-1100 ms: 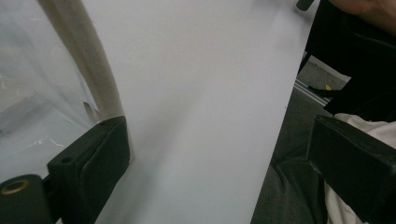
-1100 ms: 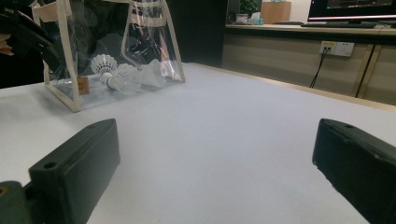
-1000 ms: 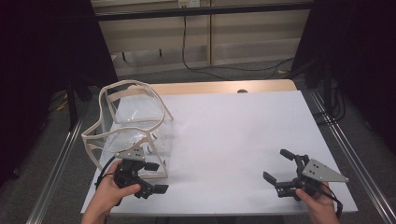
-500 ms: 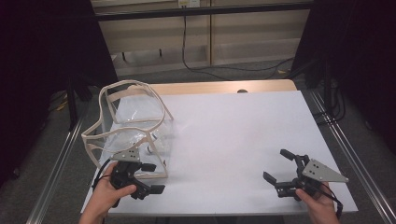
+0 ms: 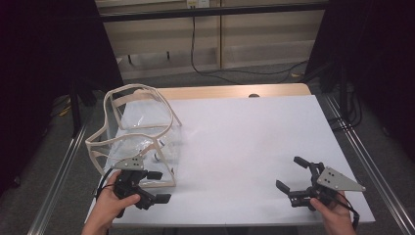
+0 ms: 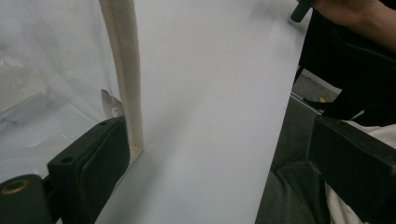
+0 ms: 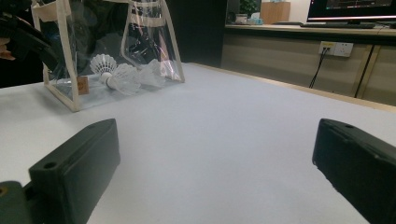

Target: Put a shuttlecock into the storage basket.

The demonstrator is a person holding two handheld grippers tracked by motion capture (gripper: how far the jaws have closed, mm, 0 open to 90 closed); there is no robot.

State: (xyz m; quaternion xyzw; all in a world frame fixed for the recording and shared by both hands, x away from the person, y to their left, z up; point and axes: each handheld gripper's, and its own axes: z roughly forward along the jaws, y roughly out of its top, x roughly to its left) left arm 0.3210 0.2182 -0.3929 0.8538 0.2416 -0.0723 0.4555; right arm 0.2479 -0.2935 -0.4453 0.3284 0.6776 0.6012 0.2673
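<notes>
Across the middle of the high view lies the white tabletop (image 5: 244, 147), with a strip of bare wood along its far edge and metal rails down both sides. Behind it stands a pale wall panel with a socket and a dark cable hanging down.

On the left part of the tabletop stands a clear plastic tote bag (image 5: 139, 142), edged and handled in cream webbing, its handles arching up over the open top. From the right gripper view, the bag (image 7: 112, 51) holds white feather shuttlecocks (image 7: 116, 74) lying on its bottom, and a small brown tag (image 7: 82, 85) sits on its near lower edge; any writing on that tag is too small to read. A similar mark shows through the plastic in the left gripper view, also unreadable.

At the bag's near right corner is the left gripper (image 5: 156, 187), held in the person's left hand (image 5: 110, 205). Its jaws are spread wide. In the left gripper view, one jaw sits right against the foot of the bag's cream corner strip (image 6: 123, 70), with the plastic wall beside it, while the other jaw is well off over the tabletop's edge; nothing is pinched between them.

Near the front right of the tabletop, well apart from the bag, is the right gripper (image 5: 293, 176), held in the person's right hand (image 5: 335, 213), with its grey three-cornered plate on top. Its jaws are also spread wide over bare tabletop, holding nothing, and point toward the bag.
</notes>
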